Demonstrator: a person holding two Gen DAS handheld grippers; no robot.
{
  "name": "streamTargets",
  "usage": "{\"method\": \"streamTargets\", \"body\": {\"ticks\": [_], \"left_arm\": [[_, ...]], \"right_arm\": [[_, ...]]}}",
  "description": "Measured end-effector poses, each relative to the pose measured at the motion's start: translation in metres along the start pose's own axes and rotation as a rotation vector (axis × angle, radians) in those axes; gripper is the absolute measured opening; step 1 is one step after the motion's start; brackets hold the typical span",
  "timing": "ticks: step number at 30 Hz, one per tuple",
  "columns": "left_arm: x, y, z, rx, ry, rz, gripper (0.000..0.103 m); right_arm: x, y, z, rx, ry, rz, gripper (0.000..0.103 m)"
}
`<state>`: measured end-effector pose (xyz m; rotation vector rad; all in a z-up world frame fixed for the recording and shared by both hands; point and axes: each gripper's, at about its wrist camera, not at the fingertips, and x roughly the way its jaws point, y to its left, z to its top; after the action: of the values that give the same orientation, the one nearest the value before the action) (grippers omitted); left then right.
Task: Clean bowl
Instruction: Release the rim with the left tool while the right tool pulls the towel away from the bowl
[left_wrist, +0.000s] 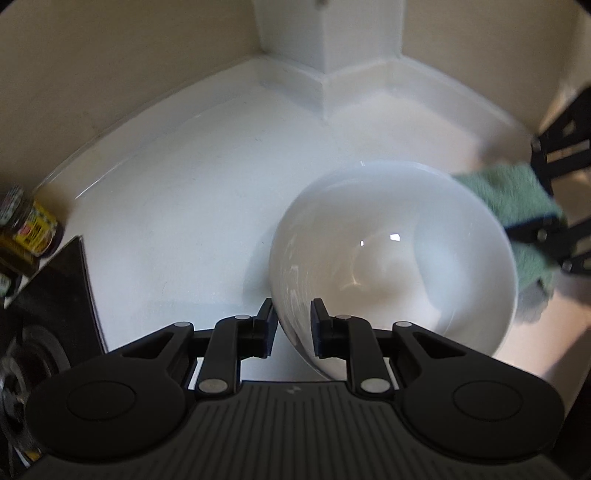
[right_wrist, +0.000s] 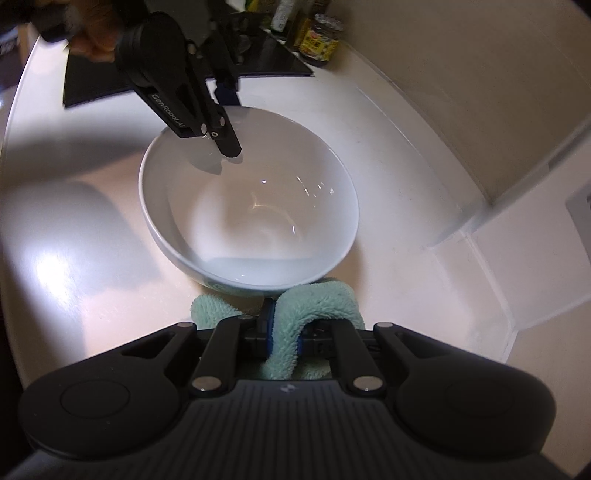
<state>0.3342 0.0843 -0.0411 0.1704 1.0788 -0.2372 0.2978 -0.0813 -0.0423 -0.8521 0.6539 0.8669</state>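
white bowl (right_wrist: 251, 199) sits on the pale counter (right_wrist: 74, 229), tipped a bit, open side up. everything else is placed off that bowl.

left gripper (left_wrist: 293, 325) is clamped on the bowl's rim: one finger inside the bowl, the other outside, w/ the wall pinched between. in the right wrist view it comes in from the far side of the bowl, and a hand (right_wrist: 90, 38) on its handle shows at the top edge, blurry.

right gripper (right_wrist: 284, 339) is on the opposite side of the bowl, jaws nearly closed & squeezing a fold of a green cloth (right_wrist: 317, 302). cloth bunches up just beside the bowl's near rim; looks like it touches the outside wall there, but can't say for sure. from the left wrist view the cloth hangs over the bowl's right rim, smeared by blur.

inside of the bowl looks glossy, w/ light glints on it.

beyond the bowl, behind the left gripper, a dark stovetop (right_wrist: 273, 59) lies flat in the counter. a jar w/ a yellow label (right_wrist: 319, 42) stands at its edge, more bottles behind it, too blurred to tell apart. wall corner (left_wrist: 321, 66) rises past the bowl on the other side.
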Motion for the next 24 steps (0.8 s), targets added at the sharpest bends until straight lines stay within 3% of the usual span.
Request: {"method": "streamTargets", "body": {"ticks": [3,7,10,14,17,24], "left_arm": [[-0.016,0.008,-0.006,-0.083,-0.063,-0.007,0.023],[-0.029,0.010,-0.011,-0.121,-0.104,0.026,0.024],[-0.036,0.009,-0.016,-0.144,-0.139,0.041,0.029],[-0.044,0.010,-0.019,-0.188,-0.162,0.065,0.030],[-0.053,0.009,-0.022,-0.225,-0.177,0.054,0.030],[-0.068,-0.004,-0.030,-0.222,-0.190,0.064,0.029]], "right_arm": [[-0.003,-0.008,-0.007,0.102,0.006,-0.018,0.007],[-0.004,-0.022,-0.022,0.266,0.032,-0.047,0.008],[0.000,-0.022,-0.032,0.348,0.064,-0.003,0.010],[-0.004,-0.017,-0.039,0.393,0.082,-0.048,0.021],[-0.019,-0.018,-0.044,0.477,0.033,-0.061,0.028],[-0.049,-0.015,-0.061,0.715,-0.096,-0.093,0.031]]}}
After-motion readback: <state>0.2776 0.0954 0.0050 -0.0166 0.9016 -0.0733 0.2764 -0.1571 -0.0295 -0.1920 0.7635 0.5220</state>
